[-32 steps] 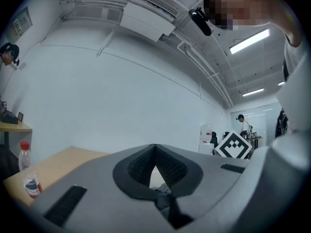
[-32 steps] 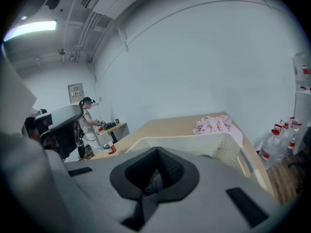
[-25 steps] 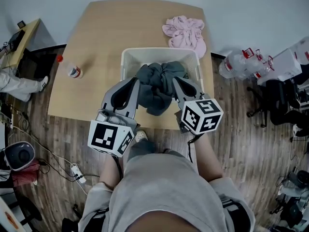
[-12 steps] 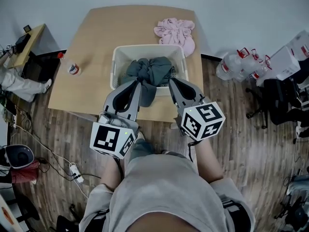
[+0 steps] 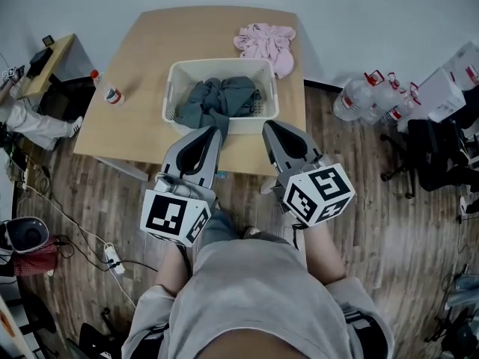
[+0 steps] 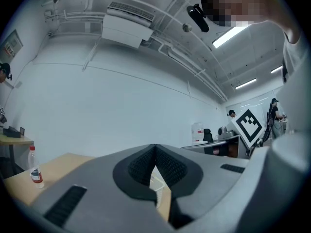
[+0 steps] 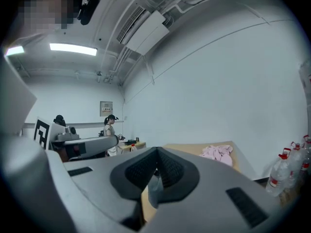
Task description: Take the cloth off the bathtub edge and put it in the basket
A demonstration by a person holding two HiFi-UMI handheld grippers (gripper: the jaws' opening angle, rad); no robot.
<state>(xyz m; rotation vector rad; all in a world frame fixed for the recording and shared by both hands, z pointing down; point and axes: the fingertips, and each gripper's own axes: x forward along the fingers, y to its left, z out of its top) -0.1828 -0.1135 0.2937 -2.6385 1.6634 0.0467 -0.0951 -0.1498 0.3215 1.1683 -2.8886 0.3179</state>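
A dark grey cloth (image 5: 221, 99) lies bunched inside the white basket (image 5: 174, 88) on the wooden table (image 5: 135, 66). A fold of it reaches the basket's near rim. My left gripper (image 5: 212, 131) hangs just in front of the basket's near wall with its jaws shut and nothing between them. My right gripper (image 5: 268, 126) is beside it, also shut and empty. Through the left gripper (image 6: 155, 149) view I see a sliver of the basket below the closed tips. The right gripper (image 7: 156, 152) view shows its pads pressed together.
A pink cloth (image 5: 266, 42) lies on the table behind the basket and also shows as a pink cloth (image 7: 217, 153) in the right gripper view. A small bottle (image 5: 109, 93) stands at the table's left edge. Large water bottles (image 5: 367, 96) crowd the floor on the right.
Both grippers have drawn back from the basket toward the person. The grey cloth they were at is let go and now lies inside the basket.
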